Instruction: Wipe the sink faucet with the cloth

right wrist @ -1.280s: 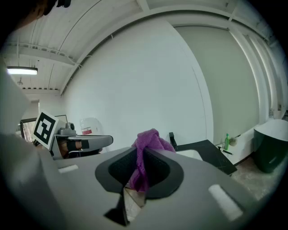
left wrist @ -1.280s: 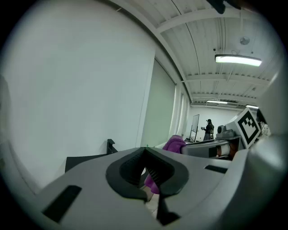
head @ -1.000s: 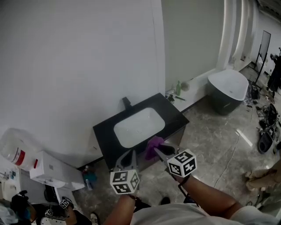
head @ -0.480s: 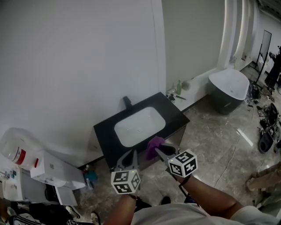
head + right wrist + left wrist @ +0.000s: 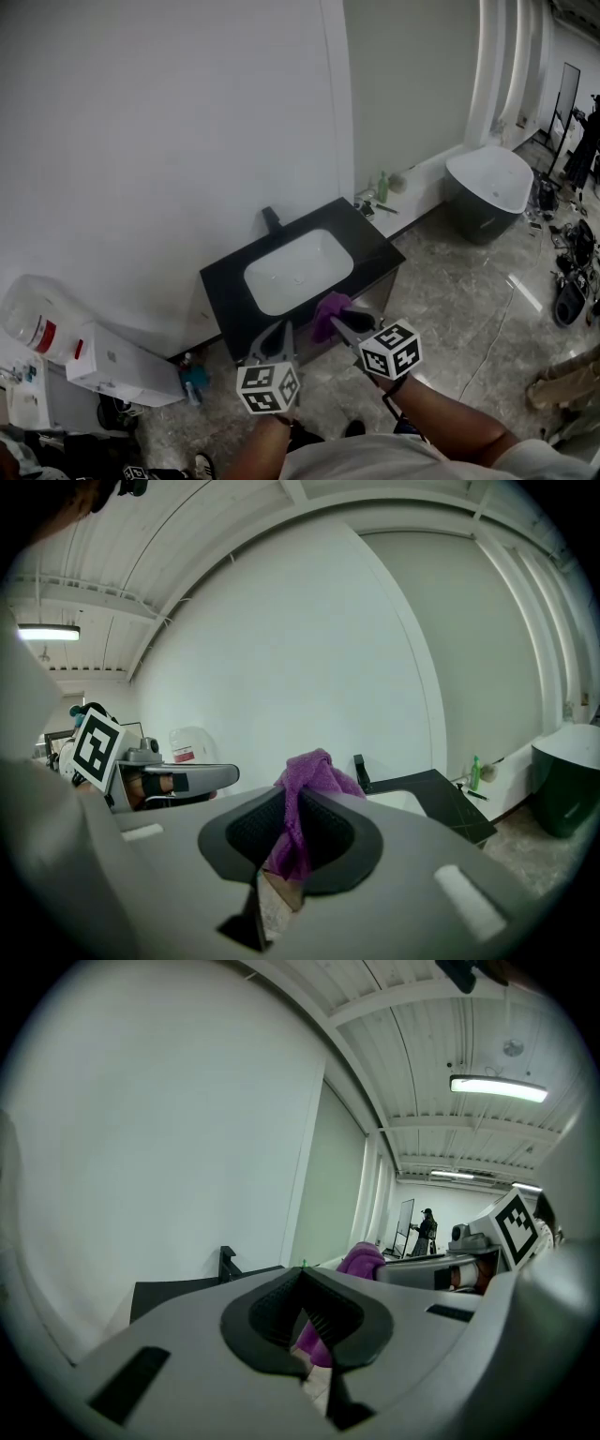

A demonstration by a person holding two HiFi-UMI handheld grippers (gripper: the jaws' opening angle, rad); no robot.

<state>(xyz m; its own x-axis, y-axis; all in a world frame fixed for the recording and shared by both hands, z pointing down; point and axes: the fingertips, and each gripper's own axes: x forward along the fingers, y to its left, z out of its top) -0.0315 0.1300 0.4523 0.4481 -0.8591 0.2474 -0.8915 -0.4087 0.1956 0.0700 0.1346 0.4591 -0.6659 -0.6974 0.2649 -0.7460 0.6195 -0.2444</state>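
Note:
A black vanity top (image 5: 367,241) holds a white sink basin (image 5: 298,270), with a black faucet (image 5: 271,220) standing at its back edge by the wall. My right gripper (image 5: 336,320) hovers over the vanity's front edge, shut on a purple cloth (image 5: 329,310). In the right gripper view the cloth (image 5: 302,808) bunches up between the jaws, and the faucet (image 5: 361,772) shows beyond it. My left gripper (image 5: 281,327) is held beside the right, at the vanity's front, shut with nothing in it. The left gripper view shows the faucet (image 5: 228,1263) and the cloth (image 5: 360,1260).
A white wall rises behind the vanity. A green bottle (image 5: 382,187) stands on a ledge to the right, with a dark freestanding tub (image 5: 486,192) further right. White boxes (image 5: 117,366) and a large water jug (image 5: 33,317) lie on the floor at left. The floor is grey marble tile.
Both grippers and the cloth hold still. At the lower left, a person's hands and shoes have moved out of the picture.

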